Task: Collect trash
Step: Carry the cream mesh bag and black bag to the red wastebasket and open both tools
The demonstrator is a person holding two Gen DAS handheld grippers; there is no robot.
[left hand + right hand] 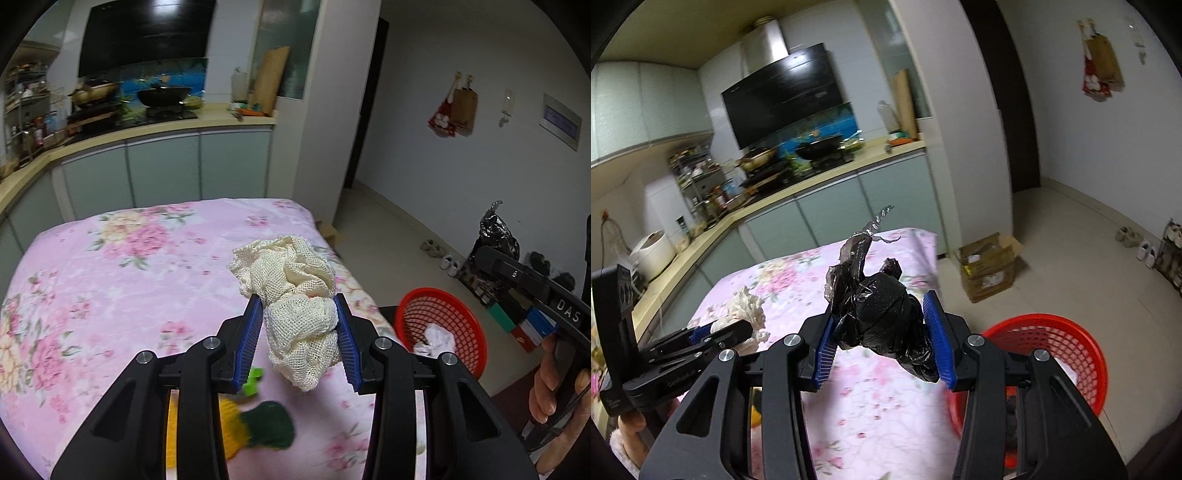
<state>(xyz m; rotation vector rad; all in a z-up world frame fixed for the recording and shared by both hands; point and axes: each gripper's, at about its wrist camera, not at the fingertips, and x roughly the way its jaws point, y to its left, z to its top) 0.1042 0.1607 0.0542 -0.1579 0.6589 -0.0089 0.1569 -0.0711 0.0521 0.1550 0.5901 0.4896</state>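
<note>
Two loads are held above the flowered bed: left gripper [301, 325] jaws pinch a cream mesh cloth [295, 295], right gripper [882, 332] jaws pinch a black plastic bag [882, 314]. Carrying seems underway; next, each must reach the red basket [461, 332] at right before letting go.

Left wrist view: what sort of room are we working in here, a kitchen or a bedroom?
Most likely a home kitchen with an open area beside it. A wok sits on a stove under a black range hood, along a counter with cabinets. The floral pink cloth seems to cover a table, not a bed.
</note>
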